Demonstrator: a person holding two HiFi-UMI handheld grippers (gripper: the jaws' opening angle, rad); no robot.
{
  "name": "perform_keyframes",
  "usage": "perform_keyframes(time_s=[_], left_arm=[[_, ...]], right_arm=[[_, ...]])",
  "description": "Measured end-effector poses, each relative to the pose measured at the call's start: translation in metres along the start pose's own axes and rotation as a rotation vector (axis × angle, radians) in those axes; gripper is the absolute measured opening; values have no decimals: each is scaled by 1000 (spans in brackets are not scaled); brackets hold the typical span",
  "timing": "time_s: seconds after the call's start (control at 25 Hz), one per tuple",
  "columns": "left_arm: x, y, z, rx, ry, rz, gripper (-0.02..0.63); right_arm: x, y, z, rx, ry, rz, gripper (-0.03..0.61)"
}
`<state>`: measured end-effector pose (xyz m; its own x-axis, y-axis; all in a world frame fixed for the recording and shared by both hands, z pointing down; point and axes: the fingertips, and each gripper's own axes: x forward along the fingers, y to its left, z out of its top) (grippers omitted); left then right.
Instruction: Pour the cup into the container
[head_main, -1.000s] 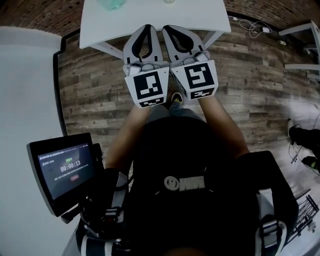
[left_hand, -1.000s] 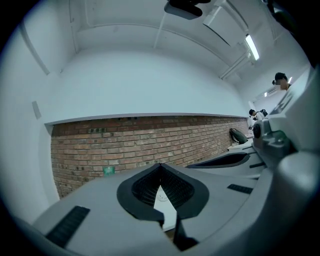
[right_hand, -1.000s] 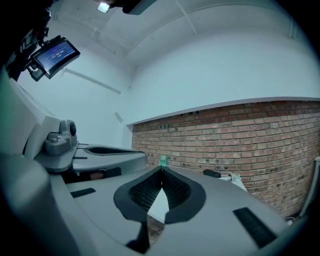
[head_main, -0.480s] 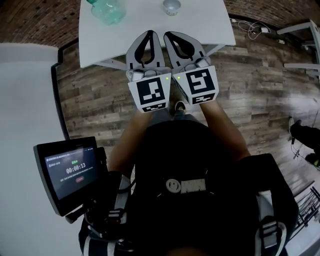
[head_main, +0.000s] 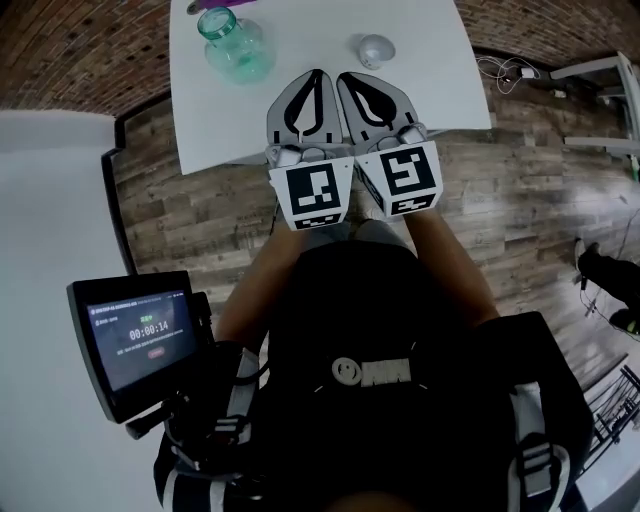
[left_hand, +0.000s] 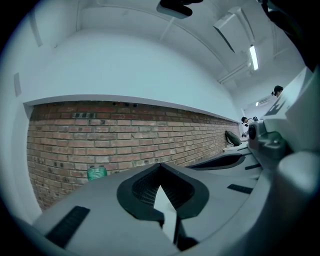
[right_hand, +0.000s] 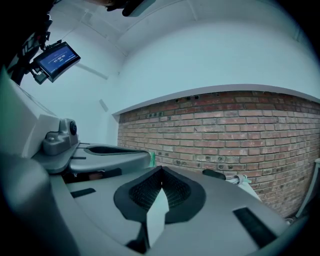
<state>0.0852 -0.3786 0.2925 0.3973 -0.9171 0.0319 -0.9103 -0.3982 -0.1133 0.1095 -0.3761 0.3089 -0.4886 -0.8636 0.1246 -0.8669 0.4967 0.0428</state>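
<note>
Table (head_main: 440, 60) and green container (head_main: 236, 47) drawn nearer, brick wall (left_hand: 125, 135), wood floor (head_main: 530, 200)

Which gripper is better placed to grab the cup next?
Right. The cup lies just ahead of the right gripper; the left gripper sits toward the green jar. Both are shut.

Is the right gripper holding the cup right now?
No: in the head view the cup stands free on the white table, apart from the right gripper, whose jaws are shut on nothing.
</note>
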Motion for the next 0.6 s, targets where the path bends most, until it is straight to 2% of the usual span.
perform_keyframes(time_s=[0.32,0.6], left_arm=[[46,60,-31,-61,44,-33,-3],[87,65,-37,-51,56,-40,-3]], right_arm=[[79,4,-13,12,79,-13,5],[110,-23,-18,20,82,1,5]])
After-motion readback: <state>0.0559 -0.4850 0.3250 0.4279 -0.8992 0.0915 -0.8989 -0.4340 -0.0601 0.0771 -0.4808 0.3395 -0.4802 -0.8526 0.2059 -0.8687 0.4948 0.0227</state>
